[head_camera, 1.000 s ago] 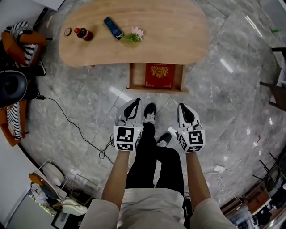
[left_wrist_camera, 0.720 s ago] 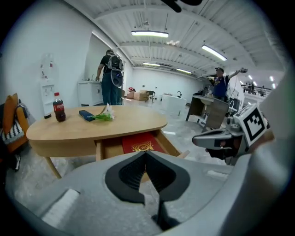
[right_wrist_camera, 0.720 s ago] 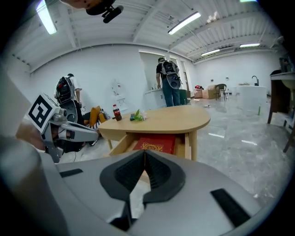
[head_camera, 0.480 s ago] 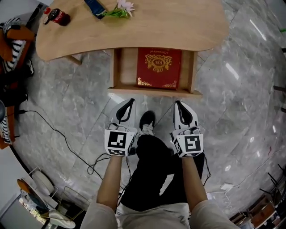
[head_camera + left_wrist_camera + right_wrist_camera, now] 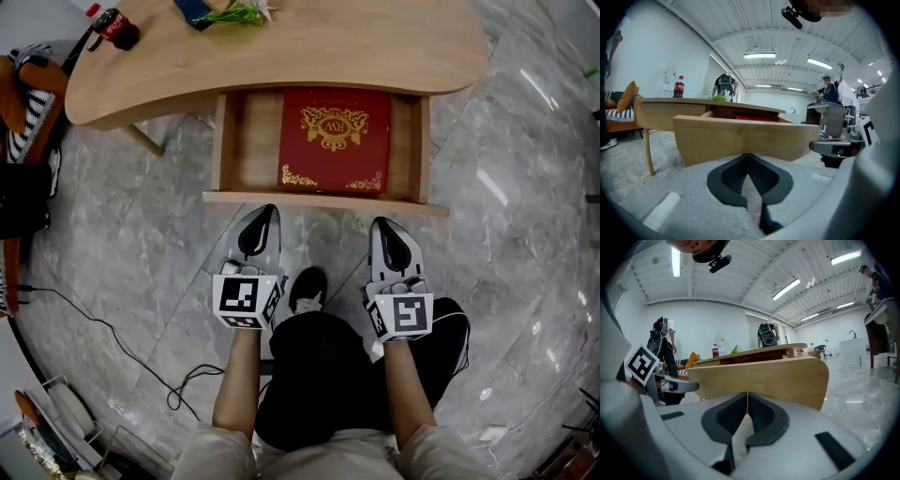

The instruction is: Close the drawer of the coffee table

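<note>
The wooden coffee table [image 5: 309, 47] has its drawer [image 5: 319, 201] pulled out toward me, with a red box [image 5: 335, 139] lying inside. My left gripper [image 5: 265, 212] is shut, its tip just short of the drawer's front panel [image 5: 740, 136] near the left side. My right gripper [image 5: 383, 225] is shut too, a little short of the panel [image 5: 764, 378] near the right side. Neither holds anything. Both gripper views look straight at the panel's face.
A cola bottle [image 5: 115, 26], a blue item [image 5: 195, 11] and a green sprig [image 5: 234, 11] lie on the tabletop. A black cable [image 5: 112, 328] runs over the marble floor at left. My legs and shoe [image 5: 307, 291] are between the grippers.
I have moved toward the table; the drawer now appears larger and closer, and both shut grippers have come up near its front panel.
</note>
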Tool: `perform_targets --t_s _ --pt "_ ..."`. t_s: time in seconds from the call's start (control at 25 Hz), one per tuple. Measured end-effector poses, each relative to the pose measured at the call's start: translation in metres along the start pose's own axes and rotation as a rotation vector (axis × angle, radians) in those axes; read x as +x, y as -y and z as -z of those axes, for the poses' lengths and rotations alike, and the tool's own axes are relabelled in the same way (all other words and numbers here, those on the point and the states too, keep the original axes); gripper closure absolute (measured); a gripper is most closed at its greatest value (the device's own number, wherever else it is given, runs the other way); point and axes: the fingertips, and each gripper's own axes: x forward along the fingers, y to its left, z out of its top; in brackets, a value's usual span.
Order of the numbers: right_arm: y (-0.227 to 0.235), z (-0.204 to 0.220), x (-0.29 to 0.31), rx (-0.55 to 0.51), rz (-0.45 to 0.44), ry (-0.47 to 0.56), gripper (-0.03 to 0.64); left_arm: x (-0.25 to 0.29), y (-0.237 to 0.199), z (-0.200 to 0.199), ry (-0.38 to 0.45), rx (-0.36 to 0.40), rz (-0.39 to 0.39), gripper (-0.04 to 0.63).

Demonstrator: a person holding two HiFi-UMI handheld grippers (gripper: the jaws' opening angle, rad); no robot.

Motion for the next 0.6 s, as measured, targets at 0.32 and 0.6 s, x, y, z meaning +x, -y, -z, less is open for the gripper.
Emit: perform_targets --t_s 0.32,0.6 --pt "0.014 -0.004 -0.002 -0.001 0.018 0.031 0.598 -0.007 -0.011 -0.011 0.069 -0.018 -0.027 0.584" --pt "0.018 -0.008 0.001 -0.003 0.028 0.022 0.600 -0.006 -0.011 -0.013 0.066 -0.029 -0.017 0.584"
